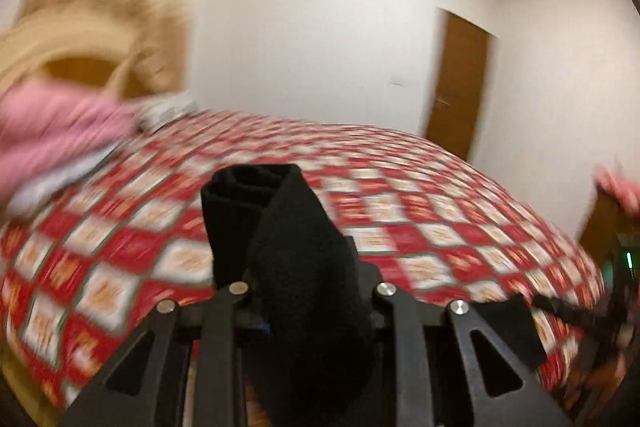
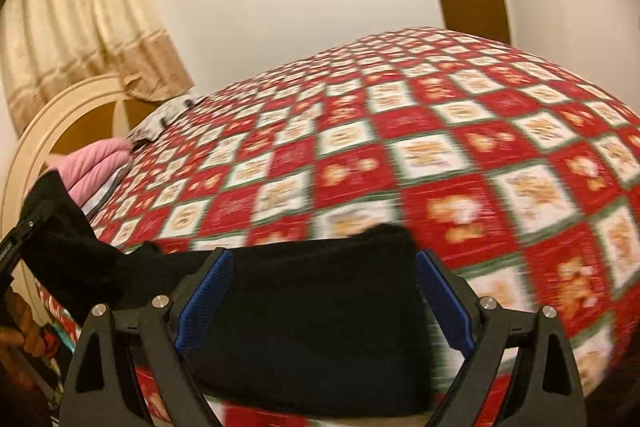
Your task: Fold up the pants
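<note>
The black pants [image 2: 320,323] are up off the bed, slung between the two grippers over the red-and-white checked bedspread [image 2: 460,155]. Both views are pretty smeared with motion blur, fair warning.

Left wrist view: the left gripper [image 1: 304,291] has its jaws pinched nearly together with a thick bunched wad of the black fabric [image 1: 288,235] sticking up between them, so it's clamped on the pants. You can't see its pads at all, the cloth covers them. This view also catches a brown door [image 1: 460,83] on the far wall, and a blurry pink pillow [image 1: 60,131] at the left edge.

Right wrist view shows what the other one doesn't: a broad flat stretch of the pants running across between the blue pads [image 2: 204,295] of the right gripper [image 2: 324,291]. The jaws stand wide, and honestly I can't tell if they're actually squeezing the cloth. Over at the left edge you can spot the other gripper with the pants trailing to it, plus a cream curtain [image 2: 80,15] and the rounded headboard [image 2: 52,123].
</note>
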`<action>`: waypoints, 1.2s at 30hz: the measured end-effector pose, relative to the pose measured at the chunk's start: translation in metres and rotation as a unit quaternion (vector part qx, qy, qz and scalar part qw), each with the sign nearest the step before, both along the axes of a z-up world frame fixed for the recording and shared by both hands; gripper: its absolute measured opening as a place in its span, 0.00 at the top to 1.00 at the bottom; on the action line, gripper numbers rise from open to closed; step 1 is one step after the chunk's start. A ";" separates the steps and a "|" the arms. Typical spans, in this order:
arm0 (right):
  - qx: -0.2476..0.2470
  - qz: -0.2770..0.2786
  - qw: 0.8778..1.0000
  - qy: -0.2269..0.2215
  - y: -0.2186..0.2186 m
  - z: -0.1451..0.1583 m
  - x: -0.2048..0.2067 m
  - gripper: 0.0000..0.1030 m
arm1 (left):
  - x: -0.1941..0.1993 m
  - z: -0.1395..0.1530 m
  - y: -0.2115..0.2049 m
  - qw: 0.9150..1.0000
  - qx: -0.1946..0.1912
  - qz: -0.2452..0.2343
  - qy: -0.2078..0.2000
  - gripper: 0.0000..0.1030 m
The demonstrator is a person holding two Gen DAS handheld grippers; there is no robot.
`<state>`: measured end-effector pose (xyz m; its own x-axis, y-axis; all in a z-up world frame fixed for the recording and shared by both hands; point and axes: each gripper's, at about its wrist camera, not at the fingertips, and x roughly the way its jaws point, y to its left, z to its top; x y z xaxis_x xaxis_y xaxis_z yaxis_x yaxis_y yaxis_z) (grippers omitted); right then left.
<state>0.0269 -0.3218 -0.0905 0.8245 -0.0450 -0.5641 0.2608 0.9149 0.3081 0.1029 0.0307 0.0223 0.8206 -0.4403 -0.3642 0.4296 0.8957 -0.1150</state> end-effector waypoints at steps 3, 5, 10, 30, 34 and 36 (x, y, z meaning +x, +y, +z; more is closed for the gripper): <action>-0.001 -0.026 1.000 0.002 -0.027 0.001 -0.020 0.10 | -0.018 -0.004 -0.059 0.996 0.030 -0.079 -0.020 0.73; 0.004 -0.037 0.999 0.000 -0.040 0.001 -0.032 0.10 | -0.030 -0.017 -0.100 0.990 0.060 -0.128 -0.025 0.73; 0.026 -0.052 0.998 -0.004 -0.058 -0.010 -0.052 0.10 | -0.051 -0.062 -0.168 0.974 0.124 -0.189 -0.017 0.73; 0.089 0.080 0.993 -0.004 -0.038 -0.015 -0.010 0.10 | -0.085 -0.067 -0.144 0.960 0.150 -0.232 -0.037 0.24; 0.088 0.103 0.991 0.009 -0.018 -0.034 0.021 0.15 | -0.057 -0.065 -0.118 0.977 0.150 -0.149 -0.017 0.24; 0.059 0.113 0.992 0.019 -0.002 -0.042 0.032 0.22 | -0.043 -0.069 -0.107 0.983 0.151 -0.109 0.007 0.24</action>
